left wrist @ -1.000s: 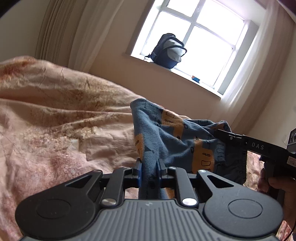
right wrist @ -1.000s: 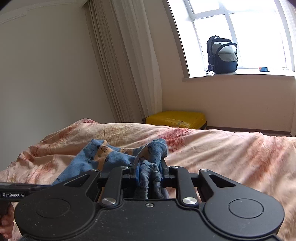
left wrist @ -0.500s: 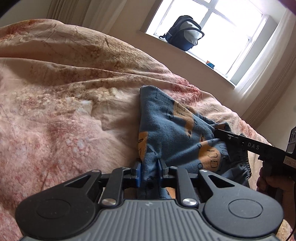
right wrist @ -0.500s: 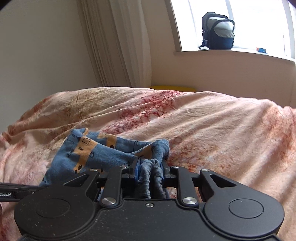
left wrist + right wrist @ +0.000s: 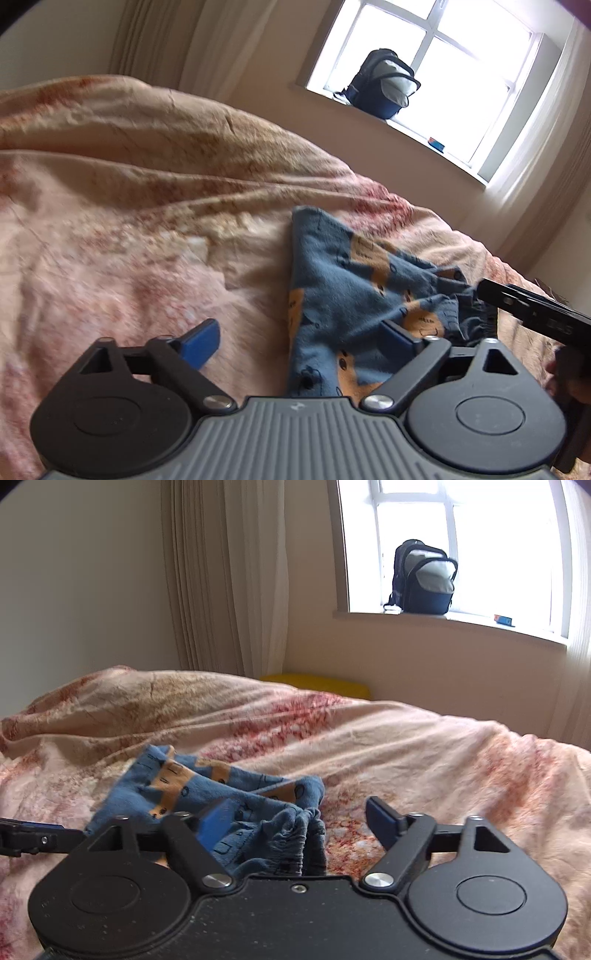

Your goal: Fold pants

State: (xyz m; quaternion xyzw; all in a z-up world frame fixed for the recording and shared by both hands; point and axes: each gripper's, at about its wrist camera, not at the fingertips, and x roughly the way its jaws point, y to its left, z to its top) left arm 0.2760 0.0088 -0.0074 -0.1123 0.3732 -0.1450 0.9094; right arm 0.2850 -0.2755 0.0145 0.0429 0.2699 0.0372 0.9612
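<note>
From the left wrist view, the left gripper [image 5: 301,341] is seen spread wide, blue pads far apart, with nothing pinched between them. The pants [image 5: 354,295], blue with orange patches, are laid in a loose heap on the pinkish blanket [image 5: 129,229], right ahead of the jaws and a bit toward the right pad. Only here is the side of the right gripper [image 5: 532,308] caught, poking in from the right edge next to the gathered waistband.

From the right wrist view, the right gripper [image 5: 301,821] is also shown wide open, gripping nothing. The pants [image 5: 221,794] are seen from the waistband end, the bunched elastic sitting just in front of the body between the pads. A yellow box [image 5: 321,683] behind the bed is picked up only here, and the backpack [image 5: 424,578] on the windowsill is viewed straight on rather than tilted. The left gripper [image 5: 33,836] shows only as a black bar at the left edge.
</note>
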